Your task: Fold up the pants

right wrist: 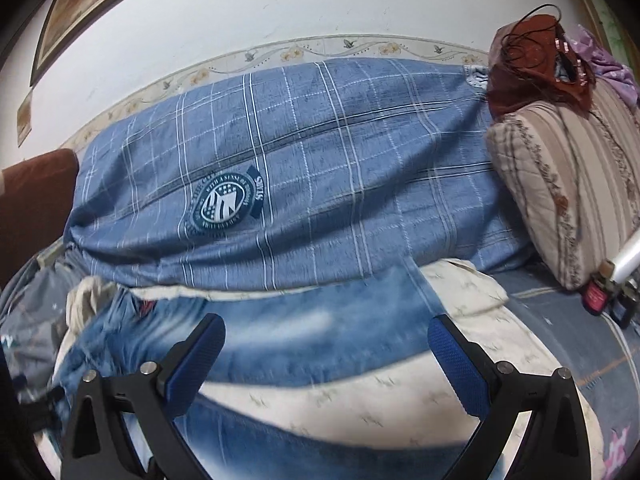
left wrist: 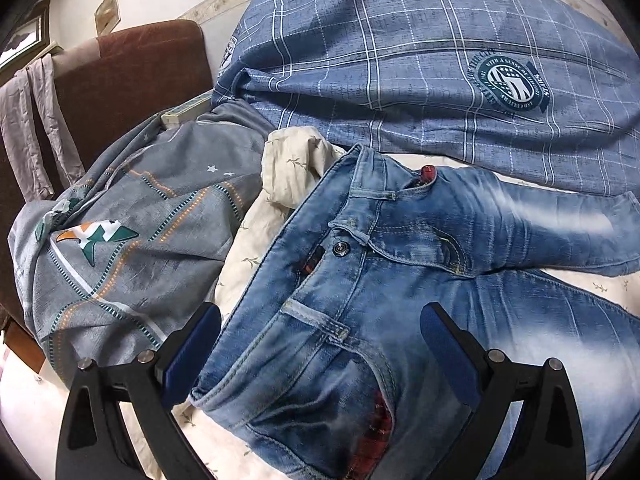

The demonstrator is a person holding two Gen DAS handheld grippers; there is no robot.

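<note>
Faded blue jeans [left wrist: 392,280] lie spread on a cream sheet [left wrist: 248,252], front side up, waistband toward the left and both legs running off to the right. My left gripper [left wrist: 320,352] hovers open over the waistband and hip pocket, nothing between its blue pads [left wrist: 448,356]. In the right wrist view the jeans [right wrist: 304,336] show as a blurred leg stretching across the cream sheet [right wrist: 380,400]. My right gripper [right wrist: 326,360] is open above that leg and holds nothing.
A blue checked quilt [left wrist: 400,60] with a round badge is piled behind the jeans. A grey patterned cover [left wrist: 132,232] is bunched at the left, before a brown headboard [left wrist: 132,76]. At the right sit a striped pillow [right wrist: 568,184], a brown cloth and small items [right wrist: 608,292].
</note>
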